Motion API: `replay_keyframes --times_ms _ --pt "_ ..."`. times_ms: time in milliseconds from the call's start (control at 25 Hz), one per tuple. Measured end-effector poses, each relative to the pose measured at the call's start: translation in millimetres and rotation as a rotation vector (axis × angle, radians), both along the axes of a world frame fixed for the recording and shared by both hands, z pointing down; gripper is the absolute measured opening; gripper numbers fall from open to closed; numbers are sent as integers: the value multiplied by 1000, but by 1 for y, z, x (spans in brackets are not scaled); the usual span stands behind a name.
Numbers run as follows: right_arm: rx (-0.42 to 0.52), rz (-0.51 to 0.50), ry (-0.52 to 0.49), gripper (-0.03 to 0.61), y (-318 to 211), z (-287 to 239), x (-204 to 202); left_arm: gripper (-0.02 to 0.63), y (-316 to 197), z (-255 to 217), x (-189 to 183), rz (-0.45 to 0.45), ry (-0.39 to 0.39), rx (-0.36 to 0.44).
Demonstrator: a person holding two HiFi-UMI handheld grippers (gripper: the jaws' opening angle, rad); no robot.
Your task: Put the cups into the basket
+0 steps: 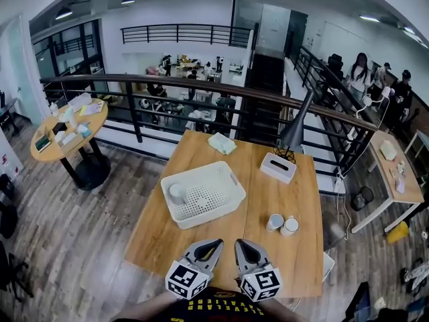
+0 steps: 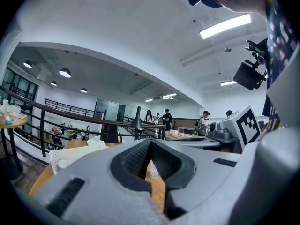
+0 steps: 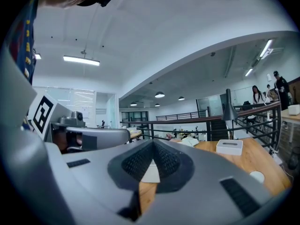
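Loose cups: two, small, white, upright, just beside each other near the counter's right edge
Third cup: white, upright, in the basket's left end
Basket: white, perforated, mid-counter, long axis askew to the counter's edges
Open room: bare wood between basket and loose cups
Left gripper: jaws pressed together, empty, over the near edge
Right gripper: jaws pressed together, empty, alongside

Right gripper: jaws are pressing together at the tips, gripping nothing.
Basket: is showing white through the gap under the tips, at 6 o'clock.
Box: is sitting on the table, at 3 o'clock.
Cup: is standing at 4 o'clock.
Left gripper: is reaching in from 9 o'clock.
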State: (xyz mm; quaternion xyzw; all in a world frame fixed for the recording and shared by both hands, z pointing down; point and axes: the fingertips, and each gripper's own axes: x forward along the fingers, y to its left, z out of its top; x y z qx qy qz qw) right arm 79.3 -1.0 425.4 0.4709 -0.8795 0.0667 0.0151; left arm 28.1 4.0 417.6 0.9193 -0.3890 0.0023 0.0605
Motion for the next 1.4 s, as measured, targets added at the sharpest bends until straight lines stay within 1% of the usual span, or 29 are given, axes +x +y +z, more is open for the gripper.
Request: replay_keyframes --times_ms 120,240,600,840,960,1160,1320,1400 --pt "2 4 -4 14 -1 0 1 9 0 -8 -1 -6 41 29" --pt "1 10 -11 14 -2 1 3 9 -1 -12 -4 -18 52 41" --pt "-22 29 -39 14 -1 10 11 9 -3 -6 6 4 29 25" --pt "-77 61 -67 14 -3 27 21 11 -10 9 14 28 -1 -26" --pt "-102 93 -70 13 -4 33 29 11 -15 13 21 55 -15 -46" --pt "-142 167 -73 13 -8 40 39 11 -22 19 38 141 -28 -68" --pt "-165 211 -62 14 -16 42 38 11 -36 25 34 177 -6 -101" --pt "-168 255 -47 13 -16 35 40 11 -37 20 34 215 14 -110"
